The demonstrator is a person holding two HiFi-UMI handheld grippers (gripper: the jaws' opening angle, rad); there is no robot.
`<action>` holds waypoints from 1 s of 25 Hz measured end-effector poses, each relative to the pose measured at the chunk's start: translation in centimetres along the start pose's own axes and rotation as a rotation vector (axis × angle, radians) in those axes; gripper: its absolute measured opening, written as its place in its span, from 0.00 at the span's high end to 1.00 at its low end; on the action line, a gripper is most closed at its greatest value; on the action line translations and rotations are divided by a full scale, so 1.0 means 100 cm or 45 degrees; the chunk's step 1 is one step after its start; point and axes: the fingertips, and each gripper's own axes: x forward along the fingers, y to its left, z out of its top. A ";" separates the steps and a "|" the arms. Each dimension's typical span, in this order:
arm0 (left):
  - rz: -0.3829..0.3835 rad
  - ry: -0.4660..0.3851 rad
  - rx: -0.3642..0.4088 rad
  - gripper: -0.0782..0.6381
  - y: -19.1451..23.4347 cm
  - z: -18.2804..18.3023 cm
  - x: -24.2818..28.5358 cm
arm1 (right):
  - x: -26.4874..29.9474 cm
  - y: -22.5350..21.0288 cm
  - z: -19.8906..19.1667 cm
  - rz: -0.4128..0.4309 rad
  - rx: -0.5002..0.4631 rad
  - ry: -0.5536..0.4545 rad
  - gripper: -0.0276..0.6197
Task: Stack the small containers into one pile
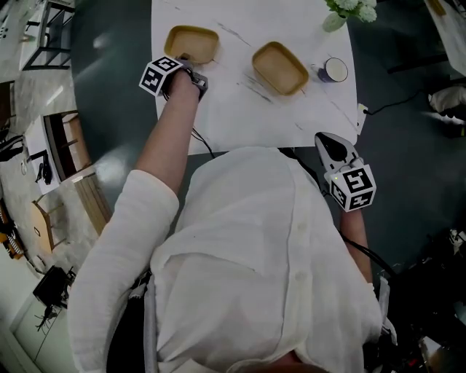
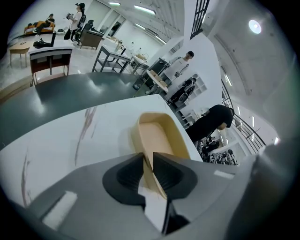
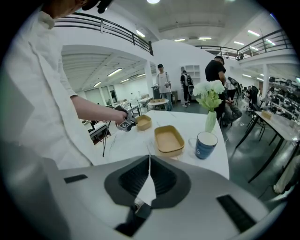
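Two tan containers sit on the white table (image 1: 233, 116): a smaller one (image 1: 191, 42) at the far left and a wider one (image 1: 279, 68) near the middle. My left gripper (image 1: 186, 62) is at the near rim of the smaller container (image 2: 157, 136). In the left gripper view, my left gripper (image 2: 147, 157) has its jaws slightly apart, with that rim's wall running between the tips. My right gripper (image 1: 329, 142) hangs off the table's near right corner. Its jaws (image 3: 149, 157) are shut and empty, facing the wider container (image 3: 168, 139).
A blue mug (image 1: 334, 70) stands just right of the wider container. A vase of white flowers (image 1: 349, 9) is behind it at the far right corner. A dark cable runs along the table's near edge. People and furniture fill the hall beyond.
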 end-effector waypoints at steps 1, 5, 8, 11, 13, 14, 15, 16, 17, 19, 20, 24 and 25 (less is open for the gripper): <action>0.009 0.001 0.002 0.80 0.001 0.000 0.000 | 0.000 -0.001 0.000 0.000 -0.001 0.000 0.95; 0.041 0.003 0.048 0.86 0.008 -0.001 -0.001 | -0.002 -0.008 -0.001 0.007 -0.004 -0.006 0.95; 0.046 0.004 0.081 0.86 0.009 -0.002 -0.006 | -0.003 -0.013 -0.001 0.019 -0.010 -0.011 0.95; 0.064 0.007 0.112 0.86 0.013 -0.004 -0.013 | -0.003 -0.016 0.000 0.040 -0.020 -0.019 0.95; 0.078 0.004 0.134 0.86 0.015 -0.006 -0.019 | -0.003 -0.019 0.000 0.055 -0.029 -0.025 0.95; 0.083 0.002 0.141 0.86 0.016 -0.007 -0.023 | -0.003 -0.021 0.001 0.064 -0.034 -0.027 0.95; 0.089 -0.002 0.146 0.86 0.017 -0.008 -0.027 | -0.003 -0.022 0.001 0.074 -0.039 -0.029 0.95; 0.095 -0.007 0.150 0.86 0.017 -0.010 -0.031 | -0.003 -0.024 0.001 0.084 -0.045 -0.030 0.95; 0.101 -0.013 0.152 0.86 0.017 -0.011 -0.036 | -0.003 -0.025 0.001 0.094 -0.051 -0.031 0.95; 0.101 -0.026 0.146 0.86 0.016 -0.016 -0.044 | -0.004 -0.029 0.001 0.115 -0.064 -0.036 0.95; 0.099 -0.032 0.142 0.86 0.016 -0.018 -0.048 | -0.004 -0.031 0.001 0.127 -0.071 -0.040 0.95; 0.093 -0.060 0.118 0.86 0.011 -0.029 -0.065 | -0.005 -0.040 0.001 0.179 -0.110 -0.051 0.95; 0.092 -0.067 0.106 0.86 0.010 -0.032 -0.069 | -0.005 -0.042 0.001 0.193 -0.120 -0.052 0.95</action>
